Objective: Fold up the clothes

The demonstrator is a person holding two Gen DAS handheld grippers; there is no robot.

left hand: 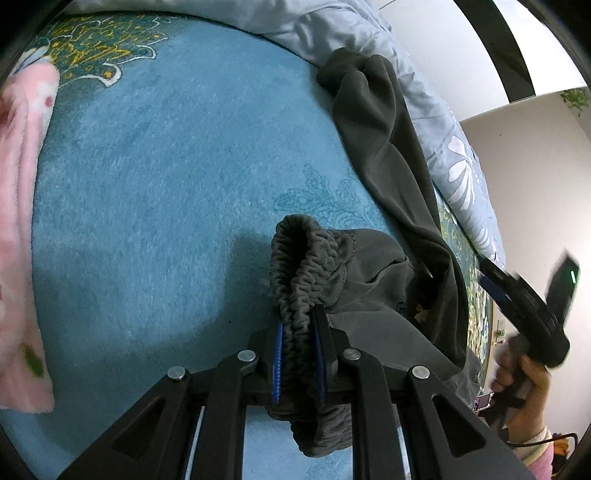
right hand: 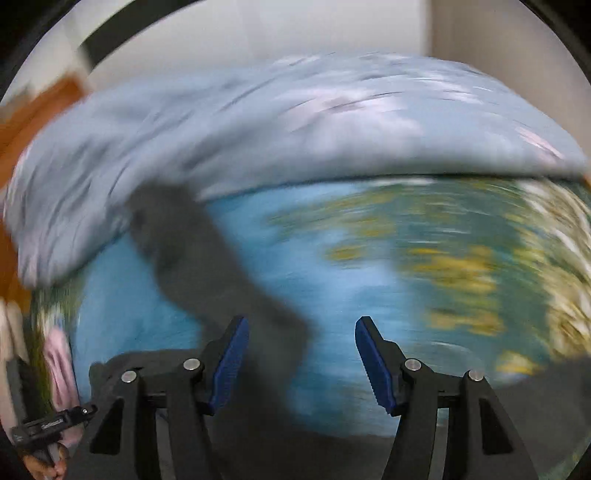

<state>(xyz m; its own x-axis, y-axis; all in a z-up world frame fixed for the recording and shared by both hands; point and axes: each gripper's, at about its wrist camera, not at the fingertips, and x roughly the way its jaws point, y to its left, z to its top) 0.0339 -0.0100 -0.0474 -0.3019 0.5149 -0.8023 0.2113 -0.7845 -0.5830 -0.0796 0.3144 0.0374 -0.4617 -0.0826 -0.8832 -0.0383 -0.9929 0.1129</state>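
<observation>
The dark grey trousers (left hand: 388, 206) lie on the blue blanket (left hand: 166, 184), one leg stretching toward the pale blue quilt (left hand: 369, 33). The left gripper (left hand: 300, 332) is clamped on their gathered elastic waistband (left hand: 306, 266). The right gripper (right hand: 301, 339) hangs above the blurred cloth with its jaws wide apart, gripping nothing. A pink floral cloth (left hand: 22, 221) lies at the blanket's left edge

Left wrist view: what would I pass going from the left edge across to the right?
Pink floral cloth → blue blanket → left gripper clamped on the grey trousers' waistband → pale blue duvet → right gripper, held by a hand.
</observation>
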